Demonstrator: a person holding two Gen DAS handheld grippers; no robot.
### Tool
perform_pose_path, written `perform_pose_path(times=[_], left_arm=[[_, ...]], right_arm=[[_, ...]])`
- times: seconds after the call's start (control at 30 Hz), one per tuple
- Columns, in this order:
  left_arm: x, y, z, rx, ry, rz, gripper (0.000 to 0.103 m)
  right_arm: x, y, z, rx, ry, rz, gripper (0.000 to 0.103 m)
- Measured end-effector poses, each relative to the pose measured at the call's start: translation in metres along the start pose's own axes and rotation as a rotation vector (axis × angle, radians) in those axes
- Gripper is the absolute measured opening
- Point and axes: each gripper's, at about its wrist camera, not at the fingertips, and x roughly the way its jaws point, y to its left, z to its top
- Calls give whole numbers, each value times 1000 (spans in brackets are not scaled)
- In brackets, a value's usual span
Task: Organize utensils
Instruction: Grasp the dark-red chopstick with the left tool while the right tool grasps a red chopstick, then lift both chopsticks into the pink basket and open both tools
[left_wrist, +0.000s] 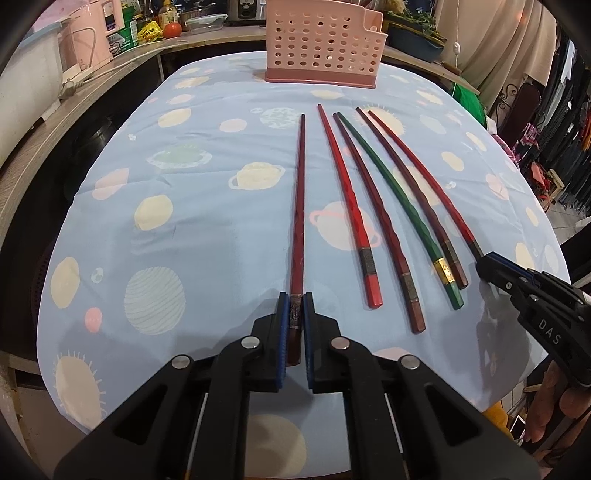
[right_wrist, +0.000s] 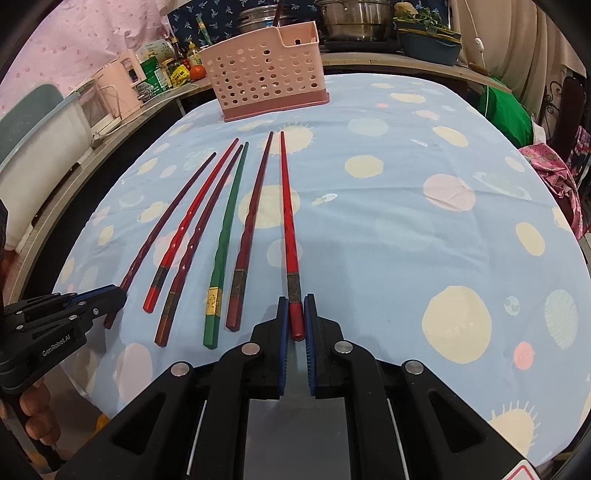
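Several chopsticks lie side by side on the blue planet-print tablecloth (left_wrist: 207, 229), tips toward a pink perforated utensil holder (left_wrist: 325, 44) at the far edge, also in the right wrist view (right_wrist: 266, 77). My left gripper (left_wrist: 296, 306) is shut on the thick end of the leftmost dark red chopstick (left_wrist: 300, 206), which rests on the cloth. My right gripper (right_wrist: 296, 306) is shut on the thick end of the rightmost bright red chopstick (right_wrist: 286, 206). Between them lie a red (left_wrist: 345, 199), a dark brown (left_wrist: 376, 221), a green (left_wrist: 399, 199) and a dark red chopstick (left_wrist: 410, 177).
A wooden counter (left_wrist: 74, 107) wraps the left and far sides, with a pink appliance (left_wrist: 92, 33), bottles and a tomato. Steel pots (right_wrist: 354, 18) stand behind the holder. A green cloth (right_wrist: 506, 110) and clothes sit at right.
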Motion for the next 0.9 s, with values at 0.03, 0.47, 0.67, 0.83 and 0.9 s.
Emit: perform_pose_path(times=[0.03, 0.47, 0.67, 0.83, 0.9], left_arm=[[0, 1, 0, -5, 0, -2, 7], [-27, 0, 7, -33, -31, -46, 7], [-56, -1, 30, -59, -96, -87, 7], [-80, 4, 60, -82, -169, -95, 7], [-89, 7, 76, -93, -200, -99, 7]], right_arm=[[0, 0, 0, 2, 2, 3, 8], [-34, 0, 7, 24, -44, 46, 7], [-69, 5, 35, 29, -128, 63, 7], [-96, 3, 69, 50, -202, 90, 7], [-104, 2, 82, 56, -231, 96, 7]])
